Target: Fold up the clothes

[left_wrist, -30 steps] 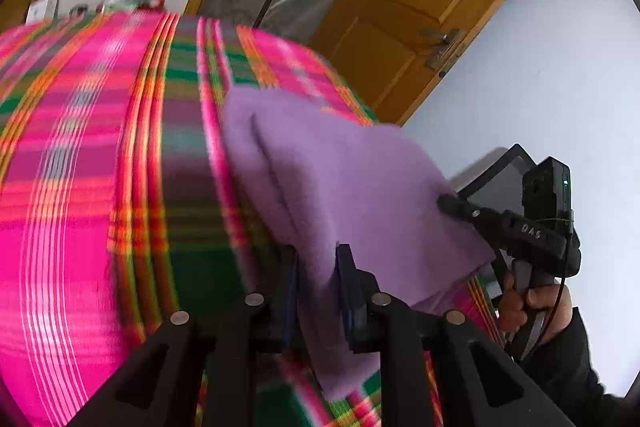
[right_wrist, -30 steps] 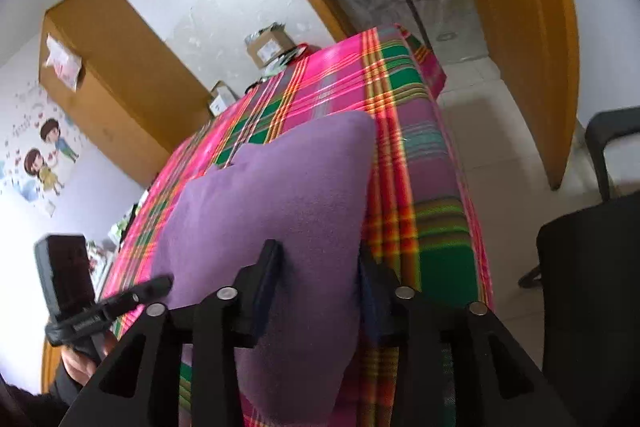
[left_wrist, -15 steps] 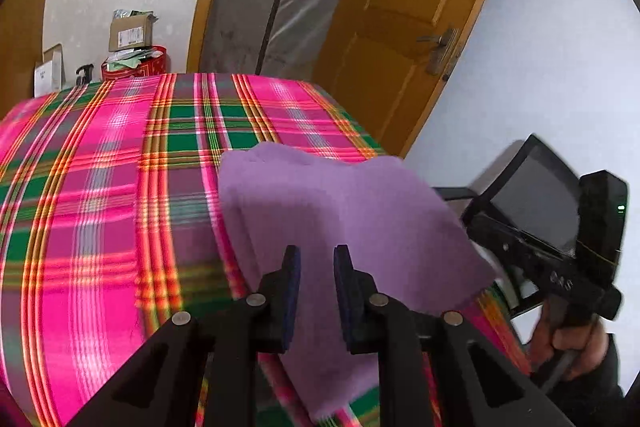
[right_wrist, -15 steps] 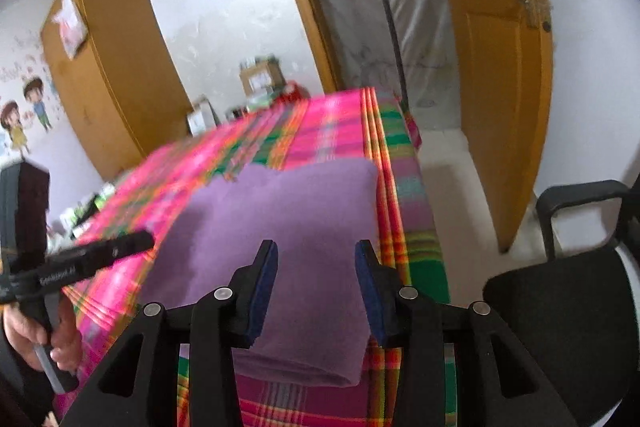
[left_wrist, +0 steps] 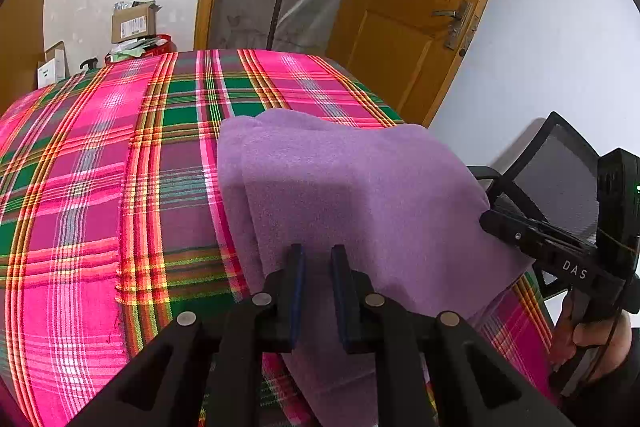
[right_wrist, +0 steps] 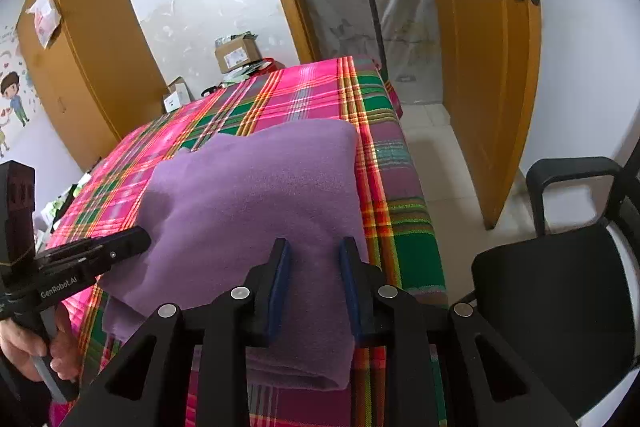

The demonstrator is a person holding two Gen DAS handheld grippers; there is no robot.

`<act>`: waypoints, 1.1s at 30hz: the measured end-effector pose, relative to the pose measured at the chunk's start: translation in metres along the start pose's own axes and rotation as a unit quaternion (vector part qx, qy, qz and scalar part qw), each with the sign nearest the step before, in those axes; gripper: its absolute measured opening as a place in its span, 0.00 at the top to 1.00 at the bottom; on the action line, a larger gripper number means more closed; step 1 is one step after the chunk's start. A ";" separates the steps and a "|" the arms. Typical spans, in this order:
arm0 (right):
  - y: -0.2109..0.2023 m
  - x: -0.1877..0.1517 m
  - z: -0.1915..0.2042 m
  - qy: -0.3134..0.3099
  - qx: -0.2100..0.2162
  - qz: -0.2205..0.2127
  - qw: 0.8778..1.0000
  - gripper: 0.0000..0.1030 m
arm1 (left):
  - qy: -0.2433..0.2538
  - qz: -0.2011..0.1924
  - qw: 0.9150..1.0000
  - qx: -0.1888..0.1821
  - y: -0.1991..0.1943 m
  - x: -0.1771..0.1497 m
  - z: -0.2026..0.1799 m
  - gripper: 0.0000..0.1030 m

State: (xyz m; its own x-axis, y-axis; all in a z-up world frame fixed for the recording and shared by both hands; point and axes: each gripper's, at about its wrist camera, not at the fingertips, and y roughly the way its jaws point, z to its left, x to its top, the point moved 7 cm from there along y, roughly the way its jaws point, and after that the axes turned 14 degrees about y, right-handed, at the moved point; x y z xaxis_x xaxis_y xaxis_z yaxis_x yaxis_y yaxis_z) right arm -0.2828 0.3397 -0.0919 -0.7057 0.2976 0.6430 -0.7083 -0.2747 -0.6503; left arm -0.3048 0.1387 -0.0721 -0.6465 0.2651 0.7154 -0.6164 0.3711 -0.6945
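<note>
Folded purple fleece garment [right_wrist: 256, 211] lies at the plaid-covered table's [left_wrist: 100, 155] near corner. Left gripper [left_wrist: 317, 283] and right gripper [right_wrist: 313, 283] hover above its near edge, jaws closing on nothing, likely released so the fold settles.

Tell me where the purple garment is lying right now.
The purple garment lies folded on the plaid tablecloth at the table's near corner, on the side toward the black chair and the wooden door.

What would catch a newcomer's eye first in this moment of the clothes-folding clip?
The loud pink-and-green plaid tablecloth fills the middle of both views. A folded purple fleece garment lies at its near edge, toward the corner by the black chair. The left gripper and right gripper, jaws closing, sit over it, and an orange-brown door stands open behind.
</note>
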 end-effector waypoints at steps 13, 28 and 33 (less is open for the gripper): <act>-0.022 -0.025 0.010 -0.014 -0.038 -0.009 0.999 0.73 | 0.021 0.016 0.999 0.026 -0.018 -0.018 -0.012 0.86; -0.058 -0.086 0.041 -0.016 -0.030 0.009 0.999 0.73 | 0.032 0.020 0.997 0.073 -0.069 -0.044 -0.017 0.86; -0.055 -0.116 0.052 -0.017 -0.038 0.026 0.999 0.72 | 0.035 0.026 0.995 0.090 -0.087 -0.066 -0.017 0.86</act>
State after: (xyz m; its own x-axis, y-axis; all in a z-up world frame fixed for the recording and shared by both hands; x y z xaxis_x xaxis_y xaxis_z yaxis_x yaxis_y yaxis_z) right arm -0.1626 0.2725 -0.1097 -0.7431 0.2521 0.6198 -0.6677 -0.2190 -0.7115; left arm -0.2007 0.1038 -0.0577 -0.6507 0.3434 0.6772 -0.6576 0.1911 -0.7287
